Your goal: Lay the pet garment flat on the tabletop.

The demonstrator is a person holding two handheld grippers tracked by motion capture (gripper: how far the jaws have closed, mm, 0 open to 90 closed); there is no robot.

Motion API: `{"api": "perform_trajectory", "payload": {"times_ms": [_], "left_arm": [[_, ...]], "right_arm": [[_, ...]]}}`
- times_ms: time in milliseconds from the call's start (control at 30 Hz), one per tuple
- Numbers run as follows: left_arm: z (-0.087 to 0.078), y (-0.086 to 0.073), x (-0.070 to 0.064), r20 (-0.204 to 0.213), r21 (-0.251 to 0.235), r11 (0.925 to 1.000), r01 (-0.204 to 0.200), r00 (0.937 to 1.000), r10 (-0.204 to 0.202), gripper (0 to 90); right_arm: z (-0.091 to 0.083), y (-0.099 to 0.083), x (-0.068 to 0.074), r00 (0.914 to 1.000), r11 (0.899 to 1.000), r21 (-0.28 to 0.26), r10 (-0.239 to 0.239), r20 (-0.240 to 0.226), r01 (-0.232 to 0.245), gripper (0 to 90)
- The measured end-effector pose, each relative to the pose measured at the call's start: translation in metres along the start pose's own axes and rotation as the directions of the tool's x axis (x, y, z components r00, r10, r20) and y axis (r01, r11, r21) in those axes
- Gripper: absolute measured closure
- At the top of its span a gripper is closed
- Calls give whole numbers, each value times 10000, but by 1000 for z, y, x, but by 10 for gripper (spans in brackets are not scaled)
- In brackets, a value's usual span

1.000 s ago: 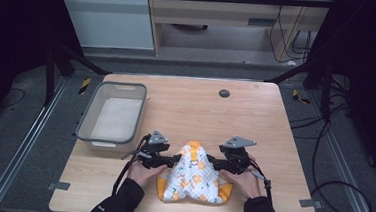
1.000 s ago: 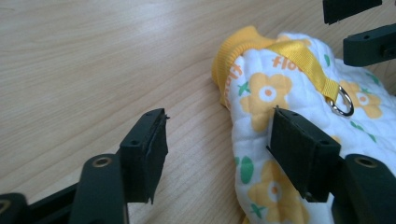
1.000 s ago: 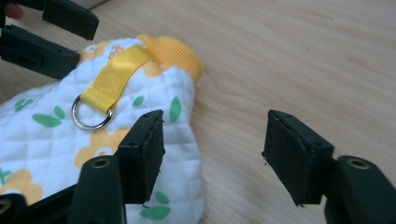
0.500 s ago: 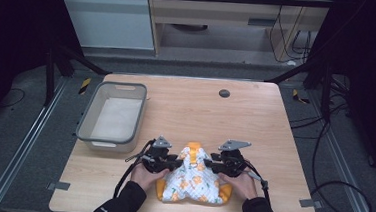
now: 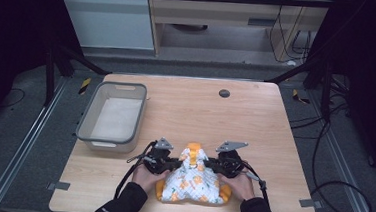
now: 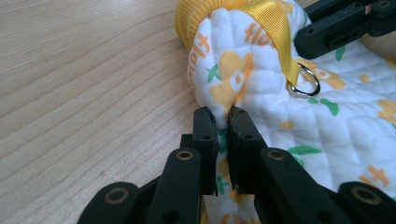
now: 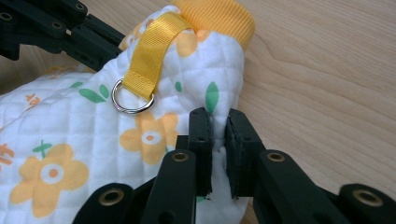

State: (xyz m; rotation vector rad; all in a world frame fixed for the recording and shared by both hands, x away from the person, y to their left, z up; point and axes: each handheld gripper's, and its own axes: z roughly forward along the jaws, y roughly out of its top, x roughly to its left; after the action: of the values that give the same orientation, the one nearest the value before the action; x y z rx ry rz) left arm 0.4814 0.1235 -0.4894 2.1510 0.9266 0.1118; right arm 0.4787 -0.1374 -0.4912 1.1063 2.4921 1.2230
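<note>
Left gripper [image 6: 220, 116]: clenched on a fold of the quilted garment [image 5: 192, 181], its jaws nearly together with white padded cloth pinched between them; in the high view it sits at the garment's left shoulder [image 5: 174, 163].

Right gripper [image 7: 218, 119]: likewise clamped on a pinch of the same cloth, on the opposite side; in the high view it sits at the right shoulder [image 5: 211, 165].

Garment, place: it lies flat on the table [image 5: 255, 125] close to the near edge, roughly midway between the near corners, with the orange ribbed collar [image 7: 215, 16] pointing toward the far edge.

Garment, feel: it looks soft, light and padded, a white quilt printed with orange flowers. It probably drapes and sags wherever it is not held, and the thick cloth should give the jaws good bite without slipping.

Strap and ring: a yellow webbing strap [image 7: 156, 46] runs down from the collar and ends in a metal ring [image 7: 132, 99], lying on the cloth between the two grippers.

Where to hold: the two shoulder folds just beside the collar seem a sound choice, since they let the garment hang evenly. The ring would be too small and slick to grasp.

Bin: a grey plastic bin [image 5: 91, 115] stands near the table's left edge, well apart from the garment.
</note>
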Motion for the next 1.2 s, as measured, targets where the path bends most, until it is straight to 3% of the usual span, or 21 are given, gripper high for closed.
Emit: {"api": "perform_trajectory", "payload": {"times_ms": [200,467,633,900,1067,1200], "left_arm": [[-11,3,-3,-55,-230,9996,-159,9999,157,843],[-38,6,-15,35,-996,9939,-473,9988,479,849],[-55,9,-26,48,-1483,9864,-712,9973,727,851],[-76,17,-39,-168,-1995,9728,-1179,9930,1169,851],[-86,32,-40,-404,-2453,9609,-1281,9917,1219,851],[-84,50,-36,-871,-2637,9540,-1423,9885,1234,851]], "right_arm": [[-8,3,1,10000,9999,-143,42,-12,-42,846],[-36,2,14,9995,9946,-999,-272,143,285,850],[-52,2,22,9990,9850,-1674,-402,173,425,851],[-71,9,34,9954,9729,-2125,-830,471,912,851],[-80,21,34,9934,9601,-2588,-903,708,1057,849],[-80,36,27,9911,9507,-2936,-692,1135,1000,841]]}}
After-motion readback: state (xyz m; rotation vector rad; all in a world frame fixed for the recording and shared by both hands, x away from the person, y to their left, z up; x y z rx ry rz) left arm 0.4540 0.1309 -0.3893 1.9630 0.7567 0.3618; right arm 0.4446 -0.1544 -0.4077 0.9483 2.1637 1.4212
